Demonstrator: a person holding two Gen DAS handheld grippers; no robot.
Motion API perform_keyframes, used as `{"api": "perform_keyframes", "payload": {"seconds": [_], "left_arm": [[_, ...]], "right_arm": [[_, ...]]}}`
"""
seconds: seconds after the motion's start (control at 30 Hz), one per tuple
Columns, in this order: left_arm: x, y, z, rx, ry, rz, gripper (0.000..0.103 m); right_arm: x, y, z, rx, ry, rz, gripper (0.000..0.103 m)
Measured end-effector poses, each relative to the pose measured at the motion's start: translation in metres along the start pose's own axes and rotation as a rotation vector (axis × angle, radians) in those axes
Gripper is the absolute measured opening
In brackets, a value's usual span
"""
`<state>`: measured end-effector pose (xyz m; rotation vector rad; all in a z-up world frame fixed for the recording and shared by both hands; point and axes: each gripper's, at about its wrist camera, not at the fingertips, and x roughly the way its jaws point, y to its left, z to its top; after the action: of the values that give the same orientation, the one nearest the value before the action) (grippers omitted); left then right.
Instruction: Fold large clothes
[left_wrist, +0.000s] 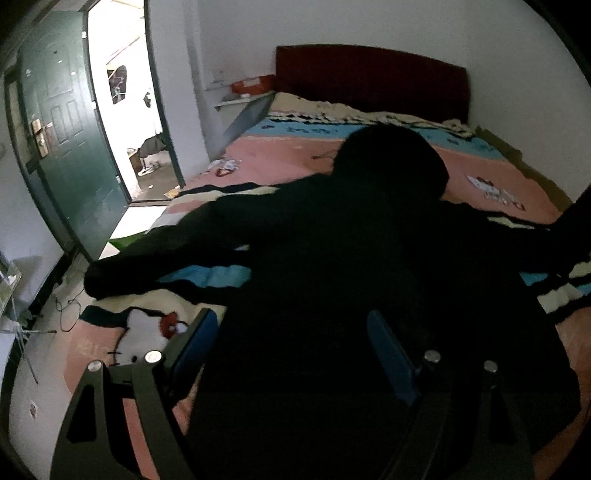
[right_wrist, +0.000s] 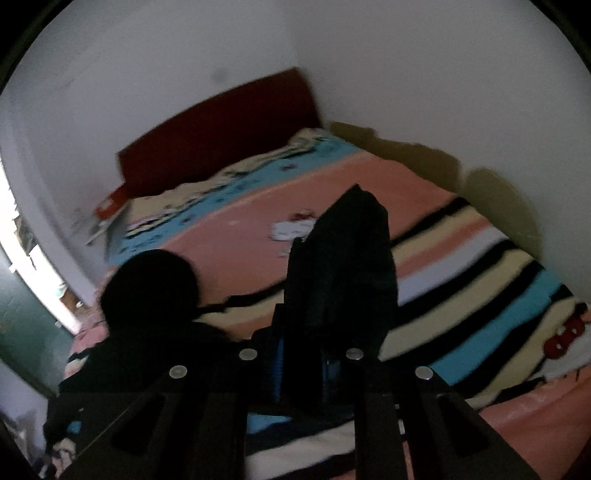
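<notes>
The right claw (right_wrist: 306, 369) is clamped on a sleeve of the black hooded garment (left_wrist: 351, 258), lifting it to fold inward. The left claw (left_wrist: 291, 354) hangs wide open and empty over the body on the striped cartoon-print bed (left_wrist: 280, 155).

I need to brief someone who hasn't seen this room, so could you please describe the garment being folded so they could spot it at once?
Start at the bed with the dark red headboard. Spread across its pink, blue and cream striped blanket lies a black hoodie, hood towards the headboard and one sleeve reaching the door-side edge. It is the only plain black thing on that colourful cover.
</notes>
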<state>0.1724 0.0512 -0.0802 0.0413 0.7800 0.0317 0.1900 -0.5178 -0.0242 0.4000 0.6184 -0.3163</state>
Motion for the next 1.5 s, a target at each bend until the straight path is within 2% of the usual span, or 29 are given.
{"api": "perform_keyframes", "payload": {"seconds": [0.23, 0.43, 0.7, 0.8, 0.93, 0.97, 1.17, 1.37, 1.47, 1.5], "left_arm": [[-0.003, 0.056, -0.012, -0.068, -0.008, -0.027, 0.083], [0.005, 0.105, -0.025, -0.113, 0.001, -0.014, 0.083], [0.022, 0.166, -0.039, -0.203, 0.018, 0.017, 0.083], [0.028, 0.184, -0.045, -0.239, 0.030, 0.030, 0.083], [0.034, 0.202, -0.054, -0.270, 0.047, 0.055, 0.083], [0.036, 0.206, -0.056, -0.277, 0.053, 0.063, 0.083], [0.047, 0.216, -0.061, -0.287, 0.085, 0.093, 0.083], [0.056, 0.207, -0.053, -0.258, 0.090, 0.111, 0.083], [0.061, 0.195, -0.045, -0.240, 0.092, 0.071, 0.083], [0.064, 0.190, -0.040, -0.234, 0.097, 0.048, 0.083]], "right_arm": [[-0.027, 0.127, 0.001, -0.134, -0.006, 0.108, 0.015], [-0.031, 0.220, -0.017, -0.240, 0.007, 0.170, 0.015], [-0.003, 0.332, -0.068, -0.343, 0.076, 0.264, 0.015], [0.018, 0.360, -0.091, -0.378, 0.123, 0.290, 0.014], [0.041, 0.389, -0.124, -0.418, 0.187, 0.324, 0.009], [0.047, 0.394, -0.130, -0.427, 0.199, 0.332, 0.004], [0.082, 0.418, -0.176, -0.480, 0.284, 0.364, 0.004], [0.103, 0.408, -0.195, -0.473, 0.315, 0.349, 0.005], [0.103, 0.385, -0.190, -0.447, 0.309, 0.321, 0.006], [0.101, 0.376, -0.187, -0.438, 0.305, 0.309, 0.009]]}}
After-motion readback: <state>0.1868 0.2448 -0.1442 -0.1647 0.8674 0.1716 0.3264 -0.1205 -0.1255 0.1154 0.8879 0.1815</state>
